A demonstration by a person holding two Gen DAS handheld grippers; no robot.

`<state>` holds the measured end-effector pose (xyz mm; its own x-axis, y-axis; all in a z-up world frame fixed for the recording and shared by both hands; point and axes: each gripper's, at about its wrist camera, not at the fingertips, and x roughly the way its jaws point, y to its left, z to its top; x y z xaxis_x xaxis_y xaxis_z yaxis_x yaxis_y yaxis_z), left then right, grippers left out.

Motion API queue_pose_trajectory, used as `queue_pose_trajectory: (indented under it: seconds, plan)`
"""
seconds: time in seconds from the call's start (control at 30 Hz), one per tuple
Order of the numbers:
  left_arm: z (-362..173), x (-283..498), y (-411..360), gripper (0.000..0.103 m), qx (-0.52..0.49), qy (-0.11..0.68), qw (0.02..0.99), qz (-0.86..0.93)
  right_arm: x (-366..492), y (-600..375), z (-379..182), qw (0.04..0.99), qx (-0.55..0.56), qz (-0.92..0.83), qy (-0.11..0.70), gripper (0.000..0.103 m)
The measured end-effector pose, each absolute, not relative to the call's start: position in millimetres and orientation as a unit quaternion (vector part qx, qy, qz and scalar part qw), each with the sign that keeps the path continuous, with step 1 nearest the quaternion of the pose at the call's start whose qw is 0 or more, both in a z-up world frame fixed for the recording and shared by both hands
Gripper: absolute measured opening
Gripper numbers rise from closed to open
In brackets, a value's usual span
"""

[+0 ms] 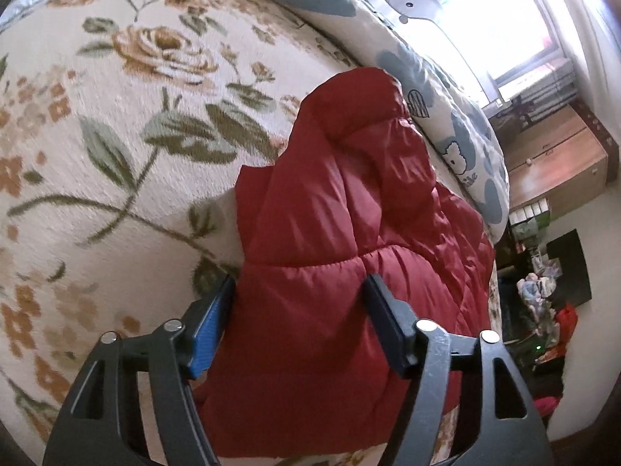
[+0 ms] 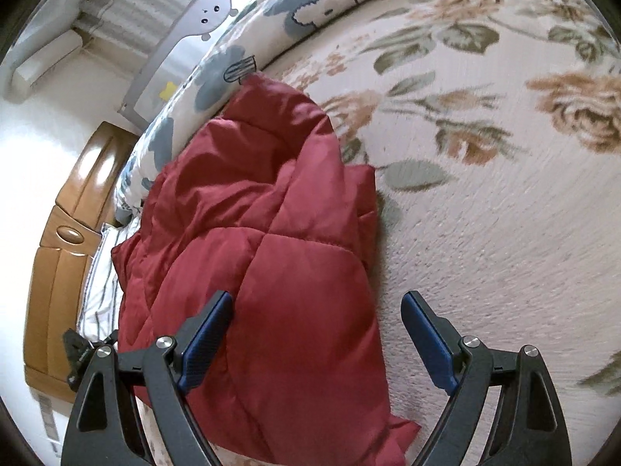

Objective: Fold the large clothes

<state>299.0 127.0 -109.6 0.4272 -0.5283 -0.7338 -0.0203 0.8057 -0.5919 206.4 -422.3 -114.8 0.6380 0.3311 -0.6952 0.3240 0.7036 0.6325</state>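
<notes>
- Lying folded into a bulky, puffy heap on the bed (image 1: pixel 116 194): a red quilted jacket (image 1: pixel 341 233), resting on a cream bedspread (image 2: pixel 485 233) patterned with brown roses and green leaves.
- Touching, at its far end, a white quilt (image 1: pixel 446 89) printed with blue hearts and cartoon figures, which is running along the edge of the bed.
- Hovering over the near end of the jacket: the left gripper (image 1: pixel 299 326), jaws spread wide, red fabric showing between them; whether the pads are touching it, cannot tell, but not pinching.
- Hanging over the jacket's side edge: the right gripper (image 2: pixel 318 338), jaws likewise spread wide, one finger above the red fabric, the other above bare bedspread, gripping nothing.
- Standing beyond the bed in the right wrist view: a glossy wooden headboard (image 2: pixel 73 233) and a striped pillow (image 2: pixel 101 291) beside the jacket.
- Glaring brightly past the quilt in the left wrist view: a window (image 1: pixel 504 27), with wooden furniture (image 1: pixel 555 163) below it.
</notes>
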Motion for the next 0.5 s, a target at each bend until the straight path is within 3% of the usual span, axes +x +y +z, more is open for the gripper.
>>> queue_pose_trajectory:
  seconds: [0.03, 0.3, 0.5]
  plan:
    - [-111, 299, 127, 0.081, -0.271, 0.512, 0.8, -0.157, 208, -422, -117, 0.816, 0.389, 0.004, 0.427, 0.09]
    - [-118, 307, 114, 0.084, -0.273, 0.523, 0.79, -0.166, 220, -422, -134, 0.795, 0.429, 0.022, 0.429, 0.093]
    - [-127, 314, 106, 0.093, -0.287, 0.535, 0.775, -0.176, 226, -416, -143, 0.782, 0.452, 0.047, 0.428, 0.096]
